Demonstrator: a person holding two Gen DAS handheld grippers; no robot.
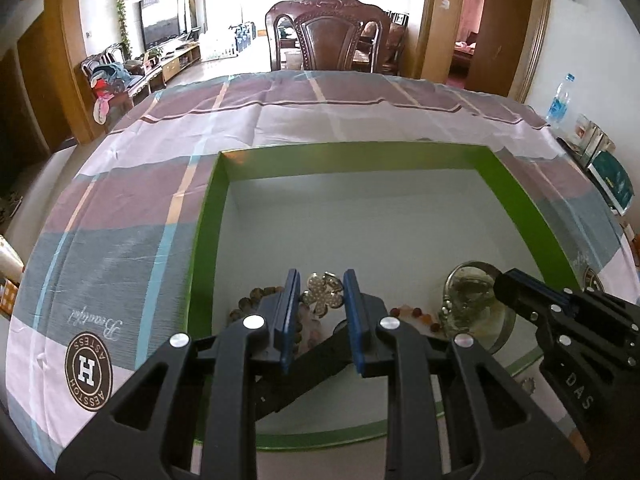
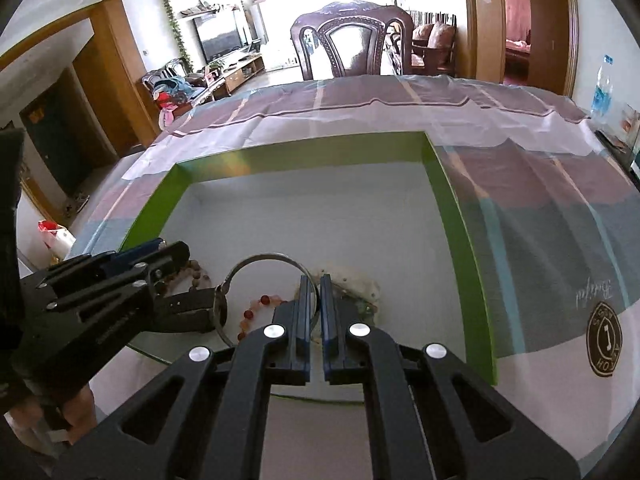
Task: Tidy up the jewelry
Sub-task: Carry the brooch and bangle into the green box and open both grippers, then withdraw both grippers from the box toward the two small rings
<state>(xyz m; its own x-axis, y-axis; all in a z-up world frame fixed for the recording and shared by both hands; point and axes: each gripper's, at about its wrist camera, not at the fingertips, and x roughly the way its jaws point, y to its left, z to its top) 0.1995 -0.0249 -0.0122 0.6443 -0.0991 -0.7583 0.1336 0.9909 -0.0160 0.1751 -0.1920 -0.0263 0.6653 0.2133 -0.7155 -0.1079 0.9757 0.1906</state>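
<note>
A shallow box with a green rim [image 1: 208, 216] [image 2: 448, 200] and a white floor lies on the table. My left gripper [image 1: 320, 276] [image 2: 200, 276] hangs over its near part, pads pressed on a silver flower brooch [image 1: 323, 294]. Under it lie a brown bead bracelet [image 1: 256, 294] [image 2: 198, 270] and pale pink beads. To the right, my right gripper [image 2: 316, 278] [image 1: 500, 282] is shut on the rim of a wide silver bangle [image 2: 264, 258] [image 1: 472, 268]. A string of red-orange beads [image 2: 256, 306] [image 1: 416, 314] and a greenish bead piece [image 2: 360, 286] rest on the box floor.
A checked tablecloth [image 1: 120, 208] covers the table. A carved wooden chair [image 1: 328, 32] stands at the far edge. A water bottle [image 1: 560, 100] and some cartons [image 1: 608, 176] sit at the table's right side. A hand [image 2: 80, 412] holds the left gripper.
</note>
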